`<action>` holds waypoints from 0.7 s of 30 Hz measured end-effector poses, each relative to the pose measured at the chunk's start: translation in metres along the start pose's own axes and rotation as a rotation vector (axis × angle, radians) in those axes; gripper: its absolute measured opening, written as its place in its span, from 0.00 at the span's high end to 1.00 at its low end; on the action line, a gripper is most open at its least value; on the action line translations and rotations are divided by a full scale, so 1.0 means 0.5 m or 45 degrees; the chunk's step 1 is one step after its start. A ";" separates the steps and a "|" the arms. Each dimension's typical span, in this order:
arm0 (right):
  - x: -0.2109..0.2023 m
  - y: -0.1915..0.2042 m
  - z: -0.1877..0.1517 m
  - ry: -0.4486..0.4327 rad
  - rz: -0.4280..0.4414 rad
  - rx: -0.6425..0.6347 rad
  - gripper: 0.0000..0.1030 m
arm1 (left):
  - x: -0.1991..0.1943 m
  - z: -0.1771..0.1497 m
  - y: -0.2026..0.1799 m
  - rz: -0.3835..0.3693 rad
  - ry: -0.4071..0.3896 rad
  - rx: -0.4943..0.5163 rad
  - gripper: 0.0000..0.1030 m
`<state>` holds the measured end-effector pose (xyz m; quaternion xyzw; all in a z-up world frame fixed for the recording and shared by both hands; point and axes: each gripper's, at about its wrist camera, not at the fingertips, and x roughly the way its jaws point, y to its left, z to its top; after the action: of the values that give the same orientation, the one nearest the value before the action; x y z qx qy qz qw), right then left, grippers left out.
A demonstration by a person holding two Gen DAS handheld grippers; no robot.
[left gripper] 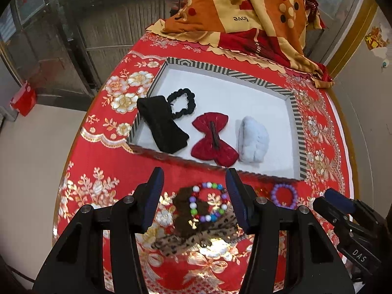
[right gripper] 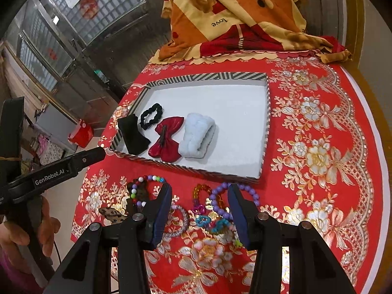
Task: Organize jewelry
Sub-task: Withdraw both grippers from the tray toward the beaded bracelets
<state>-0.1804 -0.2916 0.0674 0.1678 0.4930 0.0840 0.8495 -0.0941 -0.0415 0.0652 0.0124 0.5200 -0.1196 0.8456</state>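
Observation:
A striped-rim tray with a white floor holds a black headband, a black scrunchie, a red bow clip and a pale fluffy band. On the red cloth in front of it lie a multicoloured bead bracelet on a leopard-print hair piece, a purple bead bracelet, an amber bracelet and small coloured rings. My left gripper is open above the multicoloured bracelet. My right gripper is open above the amber and purple pieces.
The round table has a red and gold flowered cloth. A folded orange and red blanket lies at the far edge behind the tray. The table edge drops to the floor on the left, where a red bag stands.

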 end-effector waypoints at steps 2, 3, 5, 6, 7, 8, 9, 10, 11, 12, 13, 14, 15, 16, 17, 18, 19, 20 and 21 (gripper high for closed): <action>-0.010 -0.001 -0.004 -0.010 -0.005 -0.007 0.56 | -0.005 -0.009 -0.005 0.000 0.001 -0.002 0.50; -0.015 -0.001 -0.006 -0.016 -0.006 -0.011 0.56 | -0.007 -0.013 -0.008 0.001 0.001 -0.002 0.50; -0.023 -0.001 -0.010 -0.023 -0.005 -0.017 0.56 | -0.012 -0.021 -0.013 0.000 -0.001 -0.002 0.50; -0.026 -0.001 -0.012 -0.025 -0.005 -0.019 0.56 | -0.014 -0.025 -0.016 -0.001 -0.001 -0.004 0.50; -0.028 -0.001 -0.014 -0.025 -0.007 -0.021 0.56 | -0.016 -0.028 -0.018 -0.001 0.000 -0.003 0.50; -0.029 -0.001 -0.017 -0.025 -0.013 -0.025 0.56 | -0.018 -0.032 -0.020 -0.001 0.001 -0.001 0.50; -0.030 -0.001 -0.019 -0.024 -0.018 -0.027 0.56 | -0.019 -0.035 -0.023 -0.001 0.001 0.000 0.49; -0.030 -0.001 -0.022 -0.021 -0.022 -0.028 0.56 | -0.020 -0.039 -0.025 -0.001 0.002 0.001 0.50; -0.030 -0.001 -0.023 -0.018 -0.024 -0.028 0.56 | -0.020 -0.043 -0.027 -0.002 0.004 0.002 0.50; -0.031 -0.002 -0.025 -0.017 -0.026 -0.030 0.56 | -0.020 -0.046 -0.029 -0.002 0.008 0.002 0.50; -0.033 -0.004 -0.027 -0.018 -0.027 -0.031 0.56 | -0.020 -0.049 -0.031 -0.003 0.012 0.001 0.50; -0.034 -0.005 -0.028 -0.020 -0.029 -0.031 0.56 | -0.019 -0.052 -0.032 -0.004 0.016 -0.001 0.50; -0.035 -0.007 -0.028 -0.021 -0.031 -0.030 0.56 | -0.018 -0.055 -0.032 -0.005 0.020 -0.003 0.50; -0.035 -0.009 -0.029 -0.021 -0.033 -0.030 0.56 | -0.017 -0.056 -0.033 -0.004 0.025 -0.005 0.50; -0.037 -0.011 -0.030 -0.021 -0.037 -0.029 0.56 | -0.015 -0.058 -0.034 -0.002 0.031 -0.005 0.50; -0.037 -0.012 -0.031 -0.021 -0.043 -0.029 0.56 | -0.015 -0.059 -0.034 0.000 0.034 -0.006 0.50; -0.038 -0.013 -0.032 -0.021 -0.049 -0.031 0.56 | -0.015 -0.061 -0.035 0.003 0.033 -0.006 0.50; -0.038 -0.014 -0.033 -0.020 -0.056 -0.031 0.56 | -0.015 -0.062 -0.035 0.006 0.032 -0.006 0.50; -0.038 -0.015 -0.034 -0.020 -0.061 -0.032 0.56 | -0.016 -0.063 -0.035 0.009 0.031 -0.006 0.50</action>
<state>-0.2047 -0.3011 0.0724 0.1457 0.4893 0.0686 0.8571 -0.1291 -0.0527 0.0594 0.0140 0.5306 -0.1152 0.8397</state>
